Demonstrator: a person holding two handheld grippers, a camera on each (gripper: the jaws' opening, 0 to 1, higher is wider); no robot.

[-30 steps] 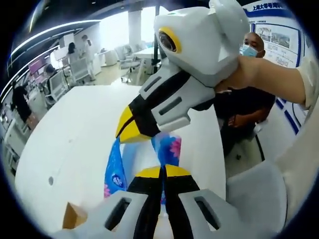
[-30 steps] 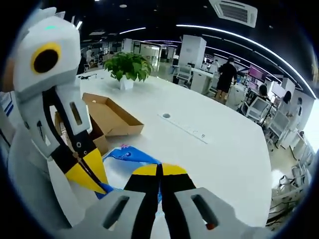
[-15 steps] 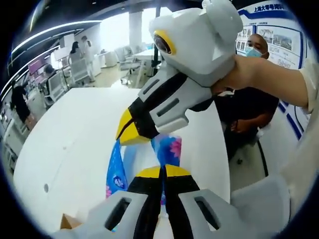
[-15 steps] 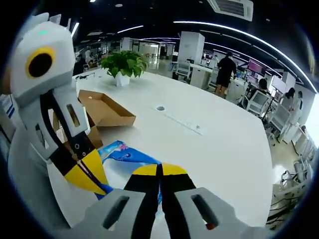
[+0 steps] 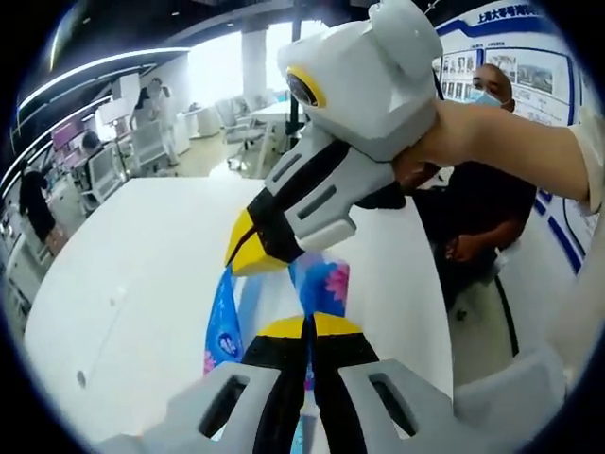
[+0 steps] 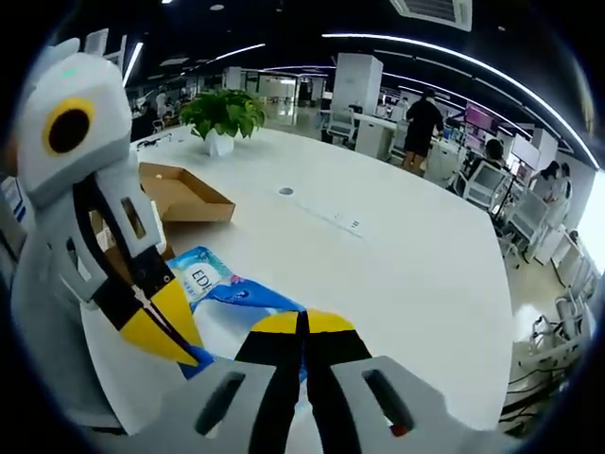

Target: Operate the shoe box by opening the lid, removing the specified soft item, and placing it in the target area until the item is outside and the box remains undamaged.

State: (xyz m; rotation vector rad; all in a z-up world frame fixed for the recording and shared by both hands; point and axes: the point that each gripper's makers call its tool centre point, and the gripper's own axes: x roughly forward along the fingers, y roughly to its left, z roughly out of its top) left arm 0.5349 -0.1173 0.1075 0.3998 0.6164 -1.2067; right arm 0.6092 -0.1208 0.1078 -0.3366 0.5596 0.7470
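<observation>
Both my left gripper (image 5: pixel 307 326) and right gripper (image 6: pixel 304 322) have jaws clenched on the blue tissue pack (image 6: pixel 219 289), printed "ED…", above the white surface (image 6: pixel 397 274).

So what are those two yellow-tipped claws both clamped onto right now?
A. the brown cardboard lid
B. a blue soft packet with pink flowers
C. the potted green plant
B: both claws, left and right, pinch the blue flowered soft packet over the white table.

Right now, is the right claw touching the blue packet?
Touching. In the right gripper view, the right claw is shut on the blue packet, which comes out from between its yellow tips.
</observation>
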